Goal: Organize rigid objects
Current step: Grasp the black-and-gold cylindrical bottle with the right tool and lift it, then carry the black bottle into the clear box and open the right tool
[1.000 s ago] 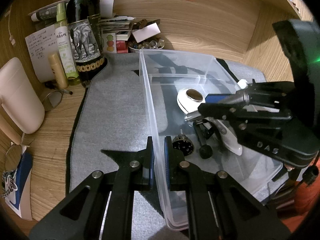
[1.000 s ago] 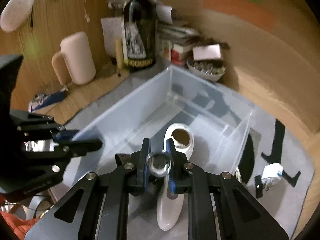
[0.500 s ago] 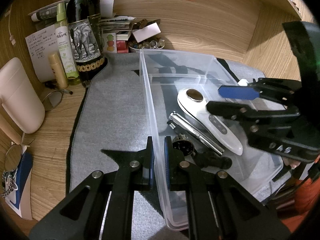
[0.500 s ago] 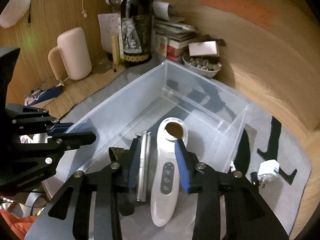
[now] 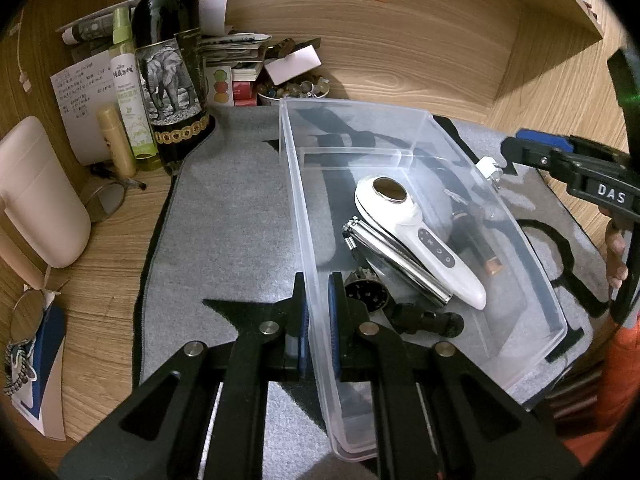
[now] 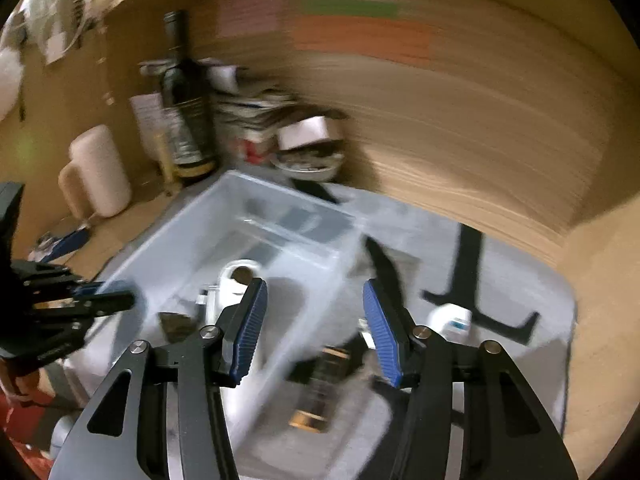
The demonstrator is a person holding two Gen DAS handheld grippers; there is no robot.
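A clear plastic bin (image 5: pixel 296 184) stands on the grey mat (image 5: pixel 232 220). My left gripper (image 5: pixel 318 316) is shut on the bin's left wall. In the bin lie a white handheld device (image 5: pixel 416 236), a silver metal tube (image 5: pixel 396 260), a black round piece (image 5: pixel 366 294) and a black cylinder (image 5: pixel 426 320). My right gripper (image 6: pixel 312 332) hovers over the bin's right wall, jaws opening, with nothing pressed between the pads. One of its fingers (image 5: pixel 536 146) shows at the right of the left wrist view. A dark stick with a gold end (image 6: pixel 320 380) lies on the mat below it.
A white plug (image 6: pixel 452 316) lies on the mat right of the bin. At the back stand a wine bottle (image 5: pixel 172 60), a green spray bottle (image 5: pixel 130 96) and a bowl of beads (image 5: pixel 296 90). A cream container (image 5: pixel 36 192) sits at the left.
The right gripper let go of the silver tube, which now lies in the bin beside the white device. It opened and drew back up and right. The left gripper kept still.
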